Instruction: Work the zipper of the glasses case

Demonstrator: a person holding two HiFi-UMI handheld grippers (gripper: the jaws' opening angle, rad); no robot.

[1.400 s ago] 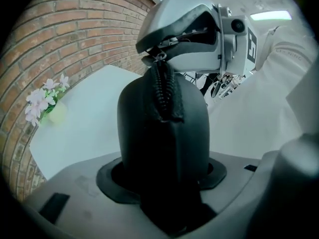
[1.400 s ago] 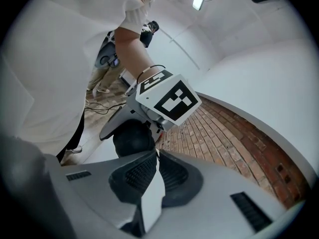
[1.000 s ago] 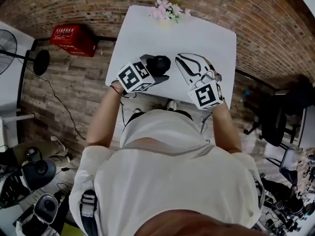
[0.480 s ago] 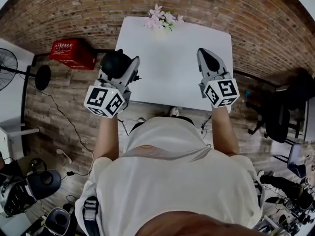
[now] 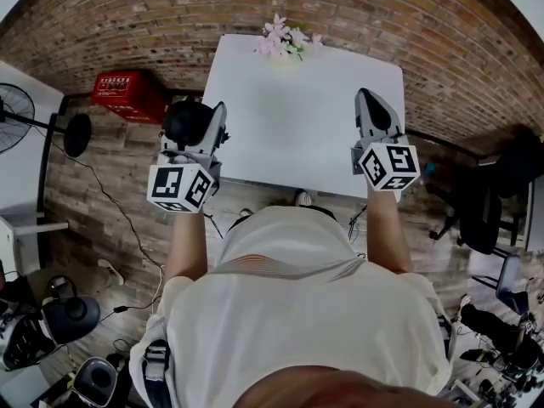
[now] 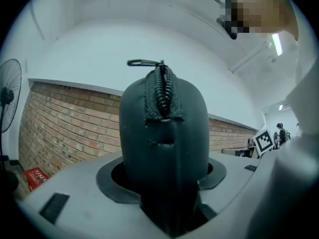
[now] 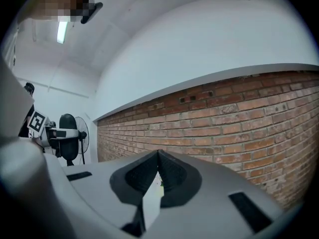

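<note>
Moved left since earlier, the glasses case (image 5: 189, 121) is clamped by the fingers of the left gripper (image 5: 201, 139) beyond the surface's (image 5: 297, 134) left edge. The right gripper (image 5: 371, 102) is closed, empty. The zipper pull (image 6: 143, 62) should be pinched squarely.

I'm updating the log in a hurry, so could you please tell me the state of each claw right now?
Left claw: closed on the black glasses case.
Right claw: closed, holding nothing.

Workshop-like room: brick wall (image 5: 459, 49), standing fan (image 5: 15, 113), floor equipment (image 5: 51, 321).
</note>
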